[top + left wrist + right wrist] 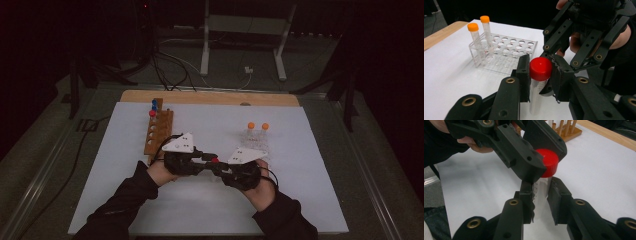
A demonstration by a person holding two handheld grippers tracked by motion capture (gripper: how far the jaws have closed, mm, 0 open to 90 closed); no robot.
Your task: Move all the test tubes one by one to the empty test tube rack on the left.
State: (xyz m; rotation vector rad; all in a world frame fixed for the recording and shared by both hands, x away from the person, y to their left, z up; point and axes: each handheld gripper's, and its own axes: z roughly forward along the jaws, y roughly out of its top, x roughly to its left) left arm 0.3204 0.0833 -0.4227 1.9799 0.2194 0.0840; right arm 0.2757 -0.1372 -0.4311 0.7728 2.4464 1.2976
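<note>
High view: left gripper (204, 155) and right gripper (219, 165) meet at a red-capped tube (215, 160), between the wooden rack (159, 131) and the clear rack (252, 140). Left gripper view: its jaws are closed on the tube's red cap (540, 68); the clear rack, with two orange-capped tubes (475, 37), lies beyond the tube. Right gripper view: its jaws are clamped narrowly on the tube's clear body (541, 192), just under the cap.
</note>
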